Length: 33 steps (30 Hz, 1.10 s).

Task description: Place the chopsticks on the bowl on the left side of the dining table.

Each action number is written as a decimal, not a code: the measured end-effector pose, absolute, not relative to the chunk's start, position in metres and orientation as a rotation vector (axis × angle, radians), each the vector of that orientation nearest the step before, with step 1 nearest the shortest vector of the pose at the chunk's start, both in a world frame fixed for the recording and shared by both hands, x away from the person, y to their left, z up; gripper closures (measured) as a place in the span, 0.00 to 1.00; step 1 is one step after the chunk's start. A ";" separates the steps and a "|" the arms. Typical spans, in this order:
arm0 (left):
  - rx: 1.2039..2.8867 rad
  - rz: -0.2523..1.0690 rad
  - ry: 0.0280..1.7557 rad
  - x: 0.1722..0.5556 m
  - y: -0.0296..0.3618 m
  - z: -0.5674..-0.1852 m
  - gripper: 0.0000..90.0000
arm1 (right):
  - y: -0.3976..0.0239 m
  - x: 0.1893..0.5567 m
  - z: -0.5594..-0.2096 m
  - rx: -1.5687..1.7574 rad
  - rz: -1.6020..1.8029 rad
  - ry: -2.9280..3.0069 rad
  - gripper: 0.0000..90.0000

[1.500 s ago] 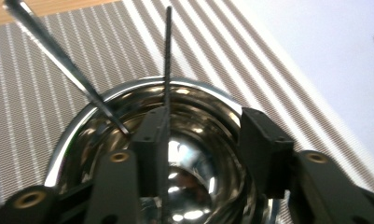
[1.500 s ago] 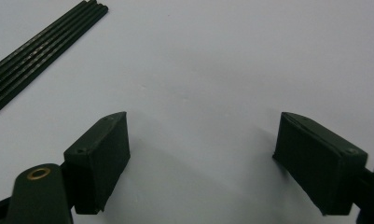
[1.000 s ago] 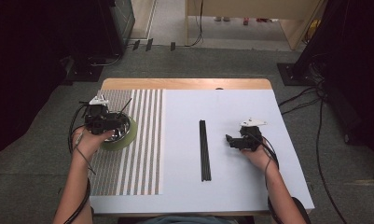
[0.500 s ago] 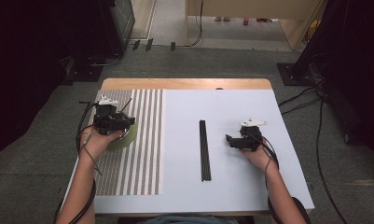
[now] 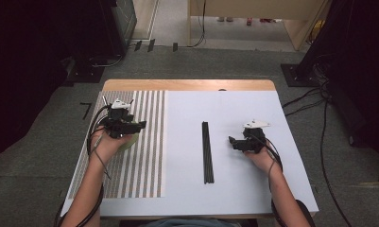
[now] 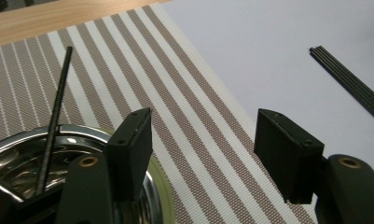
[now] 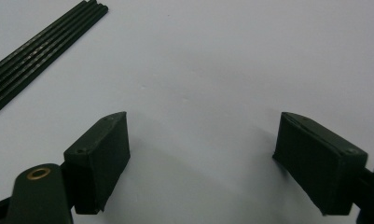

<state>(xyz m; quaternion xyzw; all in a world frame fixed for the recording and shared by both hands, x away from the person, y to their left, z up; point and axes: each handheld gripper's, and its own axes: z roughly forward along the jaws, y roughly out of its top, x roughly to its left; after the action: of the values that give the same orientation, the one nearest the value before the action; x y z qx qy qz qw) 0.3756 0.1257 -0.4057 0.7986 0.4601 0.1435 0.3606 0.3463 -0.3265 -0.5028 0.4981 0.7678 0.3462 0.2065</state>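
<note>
Two tools in play, one per hand, on a bench with a white sheet and a striped placemat (image 5: 144, 142) at its left. Left tool (image 5: 139, 125) sits over the placemat, its jaws spread with nothing between them; they have just been opening a little further. In the left gripper view the left tool is right above the rim of a shiny metal bowl (image 6: 17, 163), and one thin black rod (image 6: 54, 121) already leans in that bowl, tip pointing away toward 12 o'clock. Right tool (image 5: 232, 141) rests low over the white sheet, jaws released and wide, empty, aimed toward 9 o'clock in the high view. Bundle of black rods (image 5: 206, 151) lies flat on the white sheet near the middle of the bench, long axis running 12 to 6 o'clock, rods side by side and touching. From the right tool the bundle lies at 9 o'clock, just beside the jaw tips; from the left tool it lies at about 3 o'clock, well apart, beyond the placemat edge. Right hand (image 5: 260, 156) is clearly the nearer one. Judgement: work looks like moving rods from bundle to bowl; next pick falls to whichever tool reaches across, and jaws must close across the rod's thin width, not along its length. Risk: grabbing several touching rods at once.
</note>
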 end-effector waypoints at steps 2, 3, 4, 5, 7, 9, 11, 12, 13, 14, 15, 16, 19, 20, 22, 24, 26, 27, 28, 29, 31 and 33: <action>2.050 0.366 1.193 0.375 0.123 -0.406 0.41 | -0.326 0.346 -0.503 1.386 0.965 2.139 0.19; 2.047 0.360 1.195 0.375 0.122 -0.407 0.41 | -0.326 0.346 -0.503 1.386 0.965 2.139 0.20; 2.047 0.361 1.194 0.374 0.120 -0.407 0.41 | -0.326 0.346 -0.503 1.386 0.965 2.139 0.20; 2.054 0.362 1.187 0.374 0.118 -0.408 0.41 | -0.327 0.346 -0.503 1.385 0.965 2.139 0.19; 2.066 0.365 1.172 0.373 0.113 -0.409 0.41 | -0.327 0.346 -0.503 1.386 0.965 2.139 0.20; 2.071 0.368 1.165 0.372 0.109 -0.410 0.41 | -0.326 0.346 -0.503 1.387 0.964 2.139 0.20; 2.072 0.373 1.161 0.371 0.107 -0.410 0.41 | -0.326 0.346 -0.503 1.387 0.964 2.139 0.19; 2.069 0.380 1.156 0.370 0.104 -0.411 0.40 | -0.327 0.346 -0.503 1.384 0.965 2.139 0.19; 2.069 0.380 1.156 0.370 0.104 -0.411 0.40 | -0.327 0.346 -0.503 1.384 0.965 2.139 0.19; 2.066 0.384 1.156 0.370 0.103 -0.411 0.40 | -0.327 0.346 -0.503 1.384 0.965 2.139 0.19; 2.061 0.387 1.155 0.370 0.102 -0.412 0.40 | -0.326 0.346 -0.503 1.387 0.964 2.139 0.20; 2.056 0.387 1.158 0.370 0.101 -0.412 0.40 | -0.326 0.346 -0.503 1.387 0.964 2.139 0.20; 2.057 0.390 1.153 0.369 0.098 -0.415 0.40 | -0.327 0.346 -0.503 1.384 0.965 2.139 0.20; 2.062 0.390 1.148 0.369 0.096 -0.415 0.40 | -0.327 0.346 -0.503 1.384 0.964 2.140 0.19; 2.070 0.394 1.139 0.368 0.093 -0.417 0.40 | -0.327 0.346 -0.503 1.384 0.964 2.139 0.20; 2.075 0.396 1.134 0.367 0.091 -0.418 0.40 | -0.326 0.346 -0.503 1.386 0.964 2.139 0.20; 2.082 0.398 1.130 0.367 0.089 -0.419 0.40 | -0.327 0.346 -0.503 1.384 0.965 2.139 0.19; 2.082 0.401 1.127 0.366 0.088 -0.420 0.40 | -0.327 0.346 -0.503 1.384 0.965 2.139 0.19; 2.087 0.406 1.122 0.366 0.087 -0.421 0.40 | -0.327 0.346 -0.503 1.384 0.965 2.139 0.20; 2.087 0.408 1.120 0.366 0.085 -0.421 0.40 | -0.327 0.346 -0.503 1.386 0.964 2.139 0.19; 2.085 0.408 1.114 0.365 0.083 -0.422 0.40 | -0.327 0.346 -0.503 1.383 0.965 2.140 0.19; 2.088 0.388 1.112 0.364 0.081 -0.423 0.40 | -0.326 0.346 -0.503 1.386 0.964 2.139 0.19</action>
<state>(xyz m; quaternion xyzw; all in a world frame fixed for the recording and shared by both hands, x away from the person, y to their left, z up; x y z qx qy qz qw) 0.3643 0.0806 -0.4234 0.8113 0.4320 0.1506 0.3639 0.3463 -0.3265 -0.5029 0.4976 0.7681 0.3460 0.2067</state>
